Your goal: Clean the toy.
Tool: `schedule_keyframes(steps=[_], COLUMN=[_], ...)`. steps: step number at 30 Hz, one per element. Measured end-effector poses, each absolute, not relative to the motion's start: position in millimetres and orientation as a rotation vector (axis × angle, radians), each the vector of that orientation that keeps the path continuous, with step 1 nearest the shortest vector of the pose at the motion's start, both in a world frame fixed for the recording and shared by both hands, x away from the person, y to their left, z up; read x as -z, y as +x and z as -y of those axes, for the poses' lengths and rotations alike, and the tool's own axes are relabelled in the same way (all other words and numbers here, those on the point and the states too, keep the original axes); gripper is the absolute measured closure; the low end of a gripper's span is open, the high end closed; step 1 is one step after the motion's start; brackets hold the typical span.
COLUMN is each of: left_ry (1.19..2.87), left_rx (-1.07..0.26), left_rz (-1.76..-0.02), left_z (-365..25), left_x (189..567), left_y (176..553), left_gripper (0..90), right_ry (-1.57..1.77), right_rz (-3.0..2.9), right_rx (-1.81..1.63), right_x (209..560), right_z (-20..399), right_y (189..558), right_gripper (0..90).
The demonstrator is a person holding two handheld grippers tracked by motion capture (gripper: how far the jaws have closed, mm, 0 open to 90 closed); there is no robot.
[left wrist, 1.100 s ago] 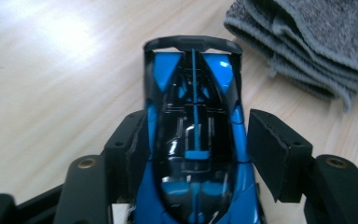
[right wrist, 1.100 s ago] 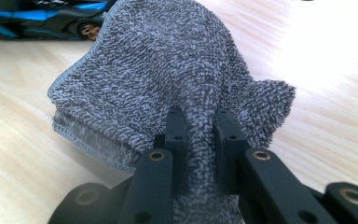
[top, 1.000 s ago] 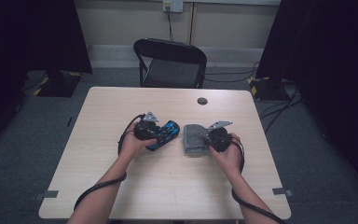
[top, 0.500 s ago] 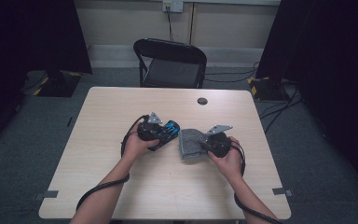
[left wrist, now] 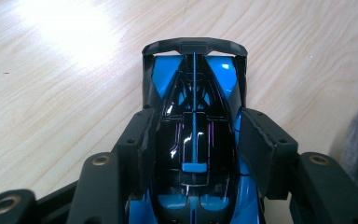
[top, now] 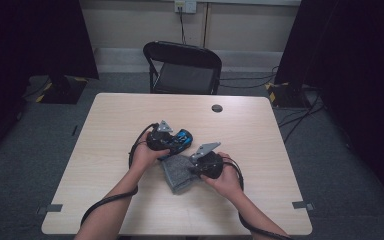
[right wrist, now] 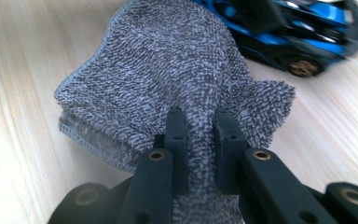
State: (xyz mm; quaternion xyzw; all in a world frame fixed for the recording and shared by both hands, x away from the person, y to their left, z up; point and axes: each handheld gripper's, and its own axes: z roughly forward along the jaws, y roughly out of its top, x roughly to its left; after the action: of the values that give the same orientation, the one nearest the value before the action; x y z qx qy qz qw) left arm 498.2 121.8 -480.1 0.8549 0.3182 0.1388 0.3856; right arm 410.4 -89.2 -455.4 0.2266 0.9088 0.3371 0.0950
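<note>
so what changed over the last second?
The right gripper, shut on the grey cloth, dragged it toward the person and leftward, below the toy car. The left gripper jaws have just been closing around the car. Car and left hand stayed put.

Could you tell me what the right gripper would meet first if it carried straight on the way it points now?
Probably the blue toy car. The right gripper is shut on the grey cloth, and the car lies just past the cloth's far edge, slightly to one side, so depth is uncertain; otherwise only bare table lies ahead.
</note>
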Motion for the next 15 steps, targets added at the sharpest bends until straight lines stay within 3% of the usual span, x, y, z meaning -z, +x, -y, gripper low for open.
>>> schedule_keyframes(steps=[15], left_ry=[2.183], left_rx=[-0.360], left_rz=[-0.812], left_z=[-123], left_x=[480], left_y=[497], left_gripper=[47.6], right_ry=[0.853], right_rz=[-2.678], right_rx=[-0.856], right_x=[470], right_z=[76], right_y=[456], right_gripper=[78.3])
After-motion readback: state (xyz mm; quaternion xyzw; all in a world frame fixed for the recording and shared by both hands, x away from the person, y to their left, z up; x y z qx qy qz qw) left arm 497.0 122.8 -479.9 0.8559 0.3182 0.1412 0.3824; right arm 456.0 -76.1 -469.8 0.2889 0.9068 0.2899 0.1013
